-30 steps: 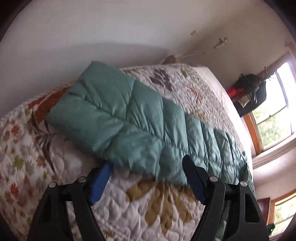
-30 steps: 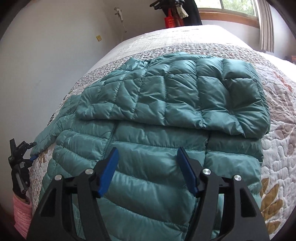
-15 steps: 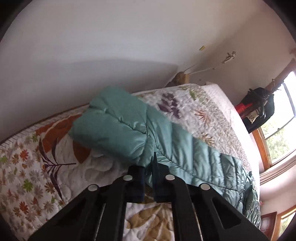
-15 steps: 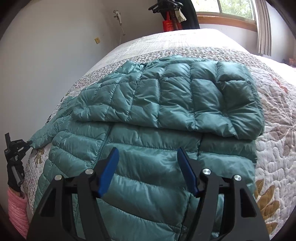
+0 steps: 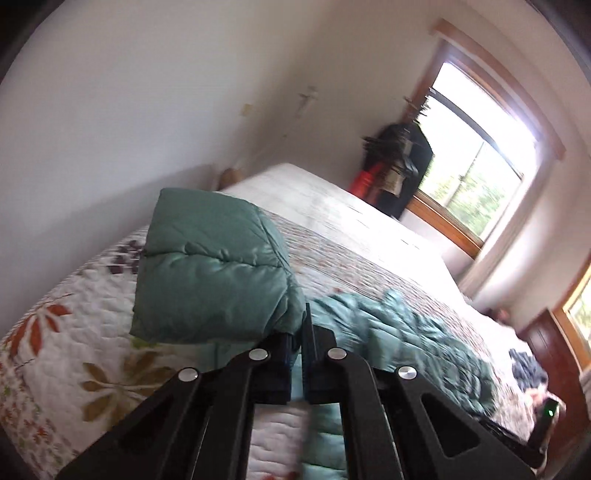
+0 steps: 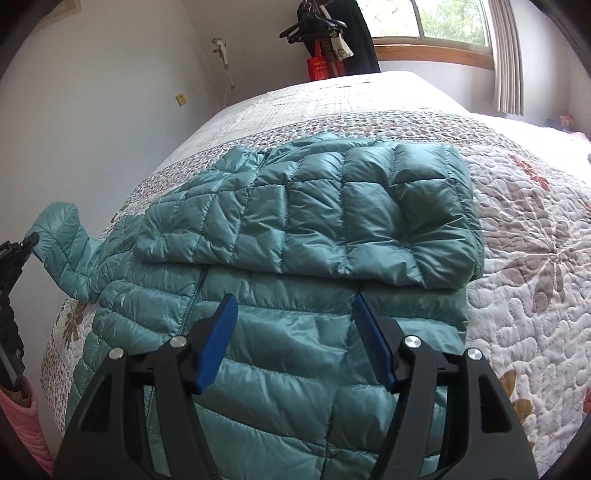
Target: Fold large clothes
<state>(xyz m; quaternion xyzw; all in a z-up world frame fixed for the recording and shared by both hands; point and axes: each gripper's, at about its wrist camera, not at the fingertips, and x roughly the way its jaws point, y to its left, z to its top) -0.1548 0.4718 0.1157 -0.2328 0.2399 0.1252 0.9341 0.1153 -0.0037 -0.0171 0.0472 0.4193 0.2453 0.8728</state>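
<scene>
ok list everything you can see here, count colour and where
puffer jacket: 1, teal, spread on the bed, one sleeve folded across it
sleeve: 1, teal, lifted at the bed's left edge
quilt: 1, white with leaf print, covering the bed
window: 1, wood-framed, far wall
hanging clothes: several, black and red, beside the window
left gripper: 1, black, shut on the sleeve
right gripper: 1, black with blue pads, open above the jacket
person's sleeve: 1, pink, far left

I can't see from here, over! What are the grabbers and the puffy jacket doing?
Left gripper shut on sleeve, lifted. Right gripper open above jacket. Nothing blocking.
</scene>
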